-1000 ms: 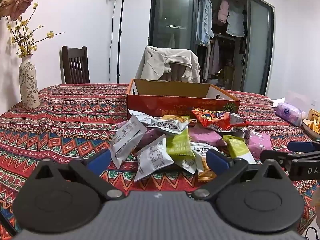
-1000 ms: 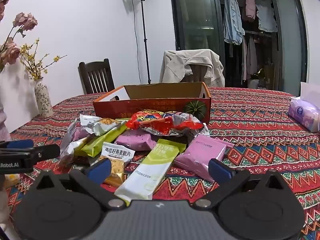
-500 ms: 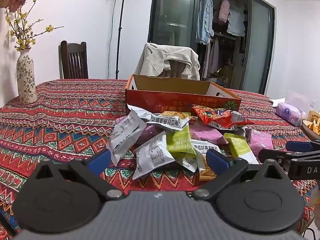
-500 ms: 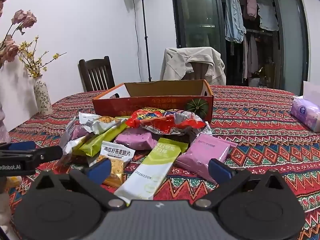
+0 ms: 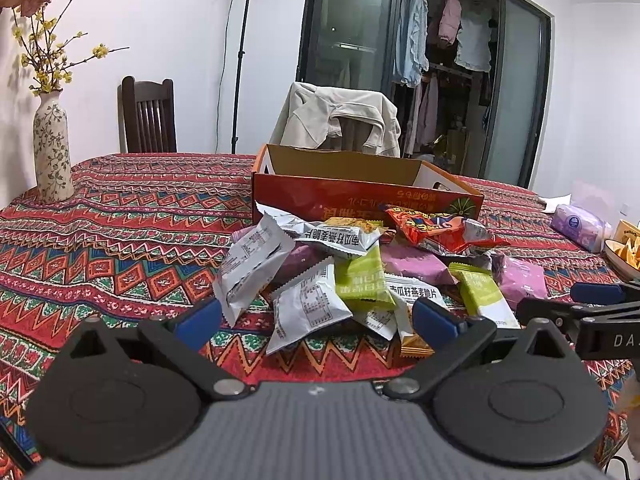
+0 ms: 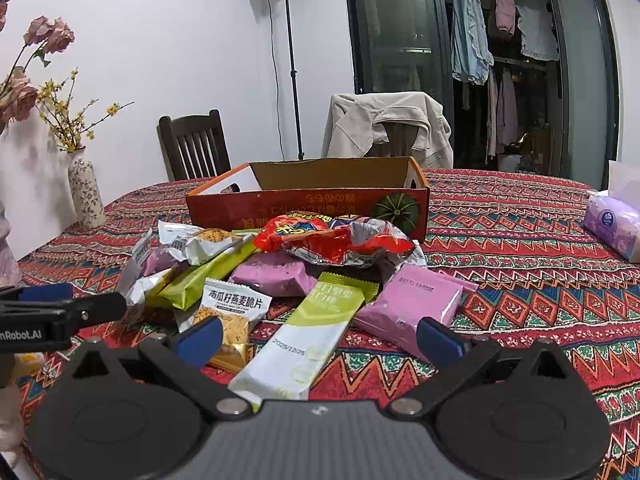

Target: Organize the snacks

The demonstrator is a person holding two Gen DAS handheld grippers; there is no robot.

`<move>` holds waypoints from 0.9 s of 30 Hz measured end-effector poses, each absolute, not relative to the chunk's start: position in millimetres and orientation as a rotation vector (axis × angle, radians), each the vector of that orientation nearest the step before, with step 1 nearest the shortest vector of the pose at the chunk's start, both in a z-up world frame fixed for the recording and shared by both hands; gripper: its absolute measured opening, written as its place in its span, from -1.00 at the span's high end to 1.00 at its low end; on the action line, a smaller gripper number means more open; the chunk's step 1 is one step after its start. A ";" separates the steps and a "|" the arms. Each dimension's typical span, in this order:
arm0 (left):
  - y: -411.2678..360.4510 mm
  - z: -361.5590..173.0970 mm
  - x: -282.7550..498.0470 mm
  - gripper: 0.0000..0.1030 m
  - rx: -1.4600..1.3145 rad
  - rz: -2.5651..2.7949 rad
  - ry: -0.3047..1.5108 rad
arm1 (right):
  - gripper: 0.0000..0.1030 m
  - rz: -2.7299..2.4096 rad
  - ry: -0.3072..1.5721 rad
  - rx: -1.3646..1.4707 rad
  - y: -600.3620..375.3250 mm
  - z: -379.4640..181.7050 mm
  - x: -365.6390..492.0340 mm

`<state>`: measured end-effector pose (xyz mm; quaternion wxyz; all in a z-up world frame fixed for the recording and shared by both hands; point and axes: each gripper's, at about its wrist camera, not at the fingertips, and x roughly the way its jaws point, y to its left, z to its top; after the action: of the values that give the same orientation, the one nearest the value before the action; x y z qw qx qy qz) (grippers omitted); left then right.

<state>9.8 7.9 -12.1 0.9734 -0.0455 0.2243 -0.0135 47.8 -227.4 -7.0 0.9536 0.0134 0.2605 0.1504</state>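
I see my left hand-held gripper (image 5: 316, 316) spread wide and holding nothing, low above the patterned surface (image 5: 120, 240), facing the snack pile (image 5: 360, 272). My right hand-held gripper (image 6: 318, 334) is spread wide too and empty, with a long green-and-white bar (image 6: 308, 336) lying between its blue fingertips (image 6: 438, 340). The pile lies heaped on the surface just in front of the open cardboard box (image 6: 308, 200). A red crinkled bag (image 6: 332, 236) tops the heap, and a pink packet (image 6: 412, 304) lies at its right edge.
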 end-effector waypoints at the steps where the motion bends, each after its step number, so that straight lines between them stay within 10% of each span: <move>1: 8.0 -12.0 9.8 -1.00 -0.092 -0.027 0.453 | -1.00 0.306 0.529 0.028 -227.3 -7.4 47.8; 27: 7.7 -13.9 10.1 -1.00 -0.097 -0.029 0.456 | -1.00 0.305 0.540 0.027 -226.4 -9.5 49.6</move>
<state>10.1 7.7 -13.9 0.9729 -0.0480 0.2259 -0.0145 49.6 -226.4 -9.5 0.9523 0.0133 0.2655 0.1498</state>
